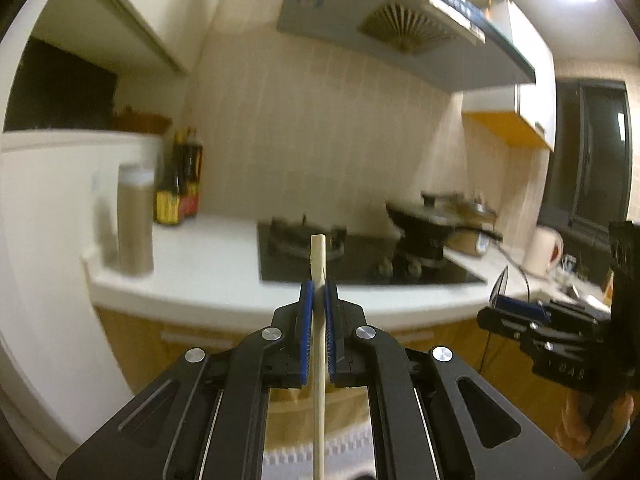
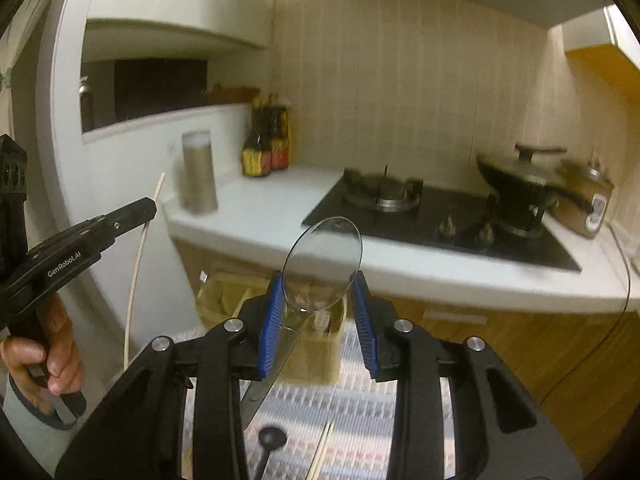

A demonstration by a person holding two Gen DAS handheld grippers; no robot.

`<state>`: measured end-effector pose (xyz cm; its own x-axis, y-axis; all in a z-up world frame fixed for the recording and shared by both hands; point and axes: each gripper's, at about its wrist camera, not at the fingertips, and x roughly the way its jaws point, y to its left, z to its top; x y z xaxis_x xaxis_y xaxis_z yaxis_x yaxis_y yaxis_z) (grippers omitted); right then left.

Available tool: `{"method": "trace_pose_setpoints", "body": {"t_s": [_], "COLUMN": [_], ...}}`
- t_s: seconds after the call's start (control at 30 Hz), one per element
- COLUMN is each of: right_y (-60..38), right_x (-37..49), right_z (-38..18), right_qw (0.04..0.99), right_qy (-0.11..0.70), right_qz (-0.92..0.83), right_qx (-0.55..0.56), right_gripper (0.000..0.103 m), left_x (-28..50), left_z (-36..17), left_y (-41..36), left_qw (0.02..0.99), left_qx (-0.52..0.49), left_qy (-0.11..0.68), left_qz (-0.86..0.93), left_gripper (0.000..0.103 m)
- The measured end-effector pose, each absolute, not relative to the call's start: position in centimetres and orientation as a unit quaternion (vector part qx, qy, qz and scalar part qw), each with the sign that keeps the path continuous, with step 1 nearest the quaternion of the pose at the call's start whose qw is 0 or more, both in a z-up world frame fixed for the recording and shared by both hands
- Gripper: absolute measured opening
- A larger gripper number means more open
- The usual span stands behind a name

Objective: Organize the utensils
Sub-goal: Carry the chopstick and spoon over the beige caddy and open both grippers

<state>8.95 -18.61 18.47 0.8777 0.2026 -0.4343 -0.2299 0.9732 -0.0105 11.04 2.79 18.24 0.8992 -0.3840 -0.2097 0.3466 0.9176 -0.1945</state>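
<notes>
Above the counter (image 1: 208, 264), my left gripper (image 1: 319, 296) is clamped tight on a chopstick (image 1: 318, 256) — its tip pokes up past the pads, its shaft runs down between them; my right gripper (image 2: 318, 292) pinches a clear spoon (image 2: 324, 258) at the bowl's edges, bowl up; down on the mat (image 2: 360, 412) lie a black spoon (image 2: 270, 440) and more chopsticks (image 2: 322, 450) — stove (image 2: 440, 216) beyond.

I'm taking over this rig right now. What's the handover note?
Left gripper: shut on a chopstick, upright.
Right gripper: shut on a clear spoon at the bowl, handle hanging down.
On the patterned mat below: black spoon, pair of chopsticks, box.
Done: both picked up.
Left: place both; then the mat's utensils.
</notes>
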Motion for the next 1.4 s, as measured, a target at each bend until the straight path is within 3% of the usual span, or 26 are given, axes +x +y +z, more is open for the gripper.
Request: {"method": "trace_pose_setpoints", "body": {"t_s": [0.3,0.83,1.4], "right_y": [-18.5,-18.3,-17.4], "right_x": [13.6,19.3,19.7], "right_z": [19.5,14.2,12.0], "right_qw": [0.986,0.988,0.979], "right_qy": [0.156,0.140,0.188], "right_qz": [0.056,-0.004,0.021], "right_qx": [-0.031,-0.069,-0.079], "right_gripper": [0.031,0.031,0.031], "left_x": [15.1,19.2,18.9], "left_z": [19.5,13.6,11.3], "left_y": [2.4,0.8,1.9], "left_qw": [0.980,0.993,0.992], "left_qx": [-0.100,-0.095,-0.091], "left_qy": [0.033,-0.017,0.030], "left_qz": [-0.169,-0.065,-0.084], "left_gripper": [0.004,0.004,0.007]}}
